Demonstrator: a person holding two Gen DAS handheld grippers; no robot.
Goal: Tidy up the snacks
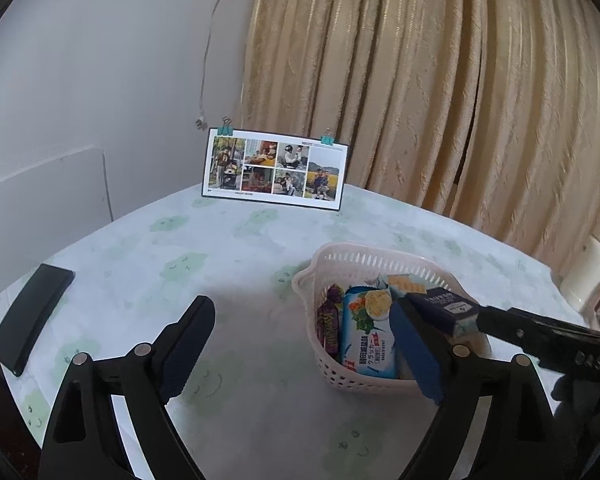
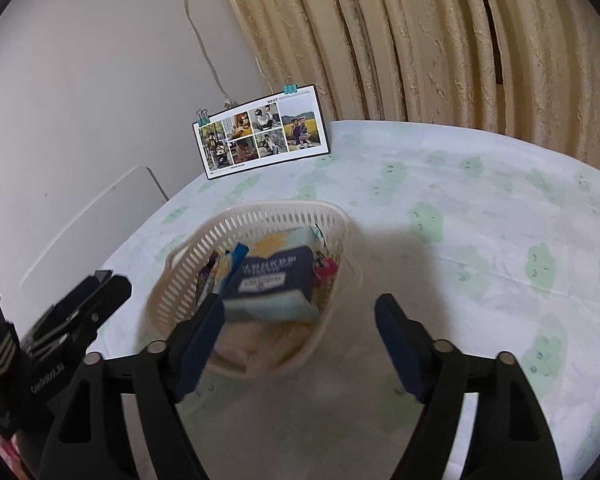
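Nearly done, by the look of it: snacks already gathered in the basket at 3 o'clock on the table, navy box on top, none seen outside; left gripper and right gripper both spread, holding nothing.

One basket, four snack packets, one photo card, one phone

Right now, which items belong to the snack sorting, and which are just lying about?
Job items: white basket; navy snack box; blue cracker pack; purple candy.

Lying about: photo card; black flat case; curtain.
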